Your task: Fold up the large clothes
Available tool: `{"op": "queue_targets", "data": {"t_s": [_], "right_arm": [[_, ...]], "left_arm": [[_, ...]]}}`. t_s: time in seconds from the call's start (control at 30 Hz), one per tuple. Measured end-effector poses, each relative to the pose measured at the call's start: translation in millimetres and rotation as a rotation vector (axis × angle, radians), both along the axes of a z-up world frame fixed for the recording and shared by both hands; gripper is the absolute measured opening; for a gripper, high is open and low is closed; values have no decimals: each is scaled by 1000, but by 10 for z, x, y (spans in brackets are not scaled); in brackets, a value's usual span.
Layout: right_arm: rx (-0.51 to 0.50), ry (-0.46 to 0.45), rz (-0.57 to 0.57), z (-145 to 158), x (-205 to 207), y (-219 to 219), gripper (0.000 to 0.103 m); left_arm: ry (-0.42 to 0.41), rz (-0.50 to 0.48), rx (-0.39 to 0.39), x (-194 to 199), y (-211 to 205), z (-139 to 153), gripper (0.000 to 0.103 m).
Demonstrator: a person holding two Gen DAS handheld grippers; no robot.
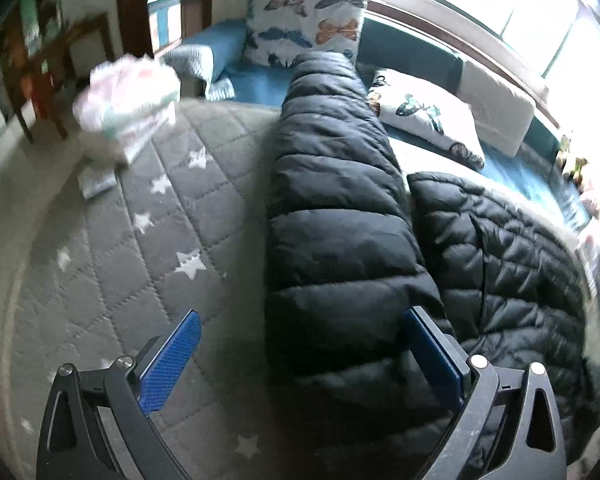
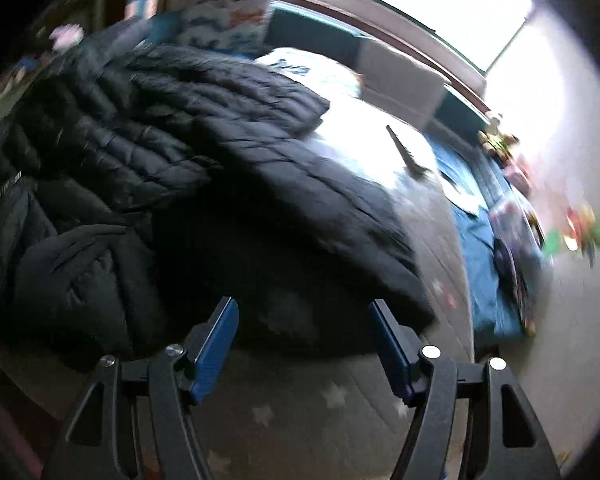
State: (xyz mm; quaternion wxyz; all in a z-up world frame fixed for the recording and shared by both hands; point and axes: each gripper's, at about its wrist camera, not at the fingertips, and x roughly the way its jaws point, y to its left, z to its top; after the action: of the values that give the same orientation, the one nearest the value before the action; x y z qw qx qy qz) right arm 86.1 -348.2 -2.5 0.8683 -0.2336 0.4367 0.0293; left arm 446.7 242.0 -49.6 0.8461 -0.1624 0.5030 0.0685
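**Black puffer jacket lying on the star-quilted bed, both grippers hovering with jaws apart**

In the left wrist view, a blurred bundle of pale patterned fabric (image 1: 128, 100) is sitting at the far left edge of the bed, beside a dark wooden chair (image 1: 40, 76) standing on the floor. The grey quilt (image 1: 140, 248) with white stars is covering the bed's near part. The left gripper (image 1: 300, 348) is hanging above it with its jaws wide apart — one blue pad (image 1: 172, 364) is over the bare quilt, the other is over the jacket, and nothing is being held between them. The black puffer jacket (image 1: 340, 220) is lying on the quilt to the right of centre, one long quilted section stretching away toward a butterfly-print pillow (image 1: 304, 28) propped at the far end, a second rumpled section lying just beside it on the right. Another butterfly pillow (image 1: 424, 116) is lying flat beyond that, near a white cushion (image 1: 496, 104) under the bright window (image 1: 500, 4).

In the right wrist view, which is motion-blurred, the jacket (image 2: 160, 152) is filling the left and centre, heaped in folds on the quilt (image 2: 300, 412). The right gripper (image 2: 304, 340) is hovering just in front of the jacket's near edge, jaws apart and gripping nothing. Blue bedding (image 2: 484, 248) is running along the right — small colourful objects there are too blurred to identify.
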Motion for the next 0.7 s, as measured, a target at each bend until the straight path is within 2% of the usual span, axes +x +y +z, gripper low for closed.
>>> {"op": "queue_targets", "data": {"t_s": [0.17, 0.27, 0.3, 0.33, 0.4, 0.43, 0.47, 0.5, 0.57, 0.6, 0.67, 0.7], "right_arm": [[-136, 38, 71, -259, 386, 92, 73], [-161, 4, 42, -208, 639, -66, 74], [-173, -20, 12, -147, 690, -104, 74], [-161, -45, -16, -56, 760, -200, 74], [-118, -76, -61, 80, 911, -381, 74], [-139, -106, -115, 135, 1021, -505, 74], [-167, -120, -160, 154, 1097, -591, 74], [-204, -139, -222, 180, 1183, -713, 74], [-263, -176, -396, 251, 1322, -1067, 74], [-258, -180, -452, 271, 1343, -1209, 74], [-191, -158, -535, 292, 1325, -1475, 75], [-148, -149, -542, 297, 1279, -1539, 75]], "left_arm": [[20, 11, -222, 105, 167, -228, 103], [-19, -17, -238, 123, 112, -245, 101], [-29, -36, -231, 131, 63, -241, 92], [-35, -54, -221, 125, 0, -236, 89], [-44, -89, -181, 151, -118, -222, 72], [-43, -98, -146, 164, -179, -214, 70], [-45, -97, -112, 168, -227, -202, 62], [-48, -87, -86, 123, -282, -179, 46], [-74, -45, -21, 35, -289, -116, 27], [-85, -28, -1, -18, -279, -91, 21], [-101, 23, 42, -187, -255, -25, 16], [-106, 40, 54, -264, -260, -4, 15]]}}
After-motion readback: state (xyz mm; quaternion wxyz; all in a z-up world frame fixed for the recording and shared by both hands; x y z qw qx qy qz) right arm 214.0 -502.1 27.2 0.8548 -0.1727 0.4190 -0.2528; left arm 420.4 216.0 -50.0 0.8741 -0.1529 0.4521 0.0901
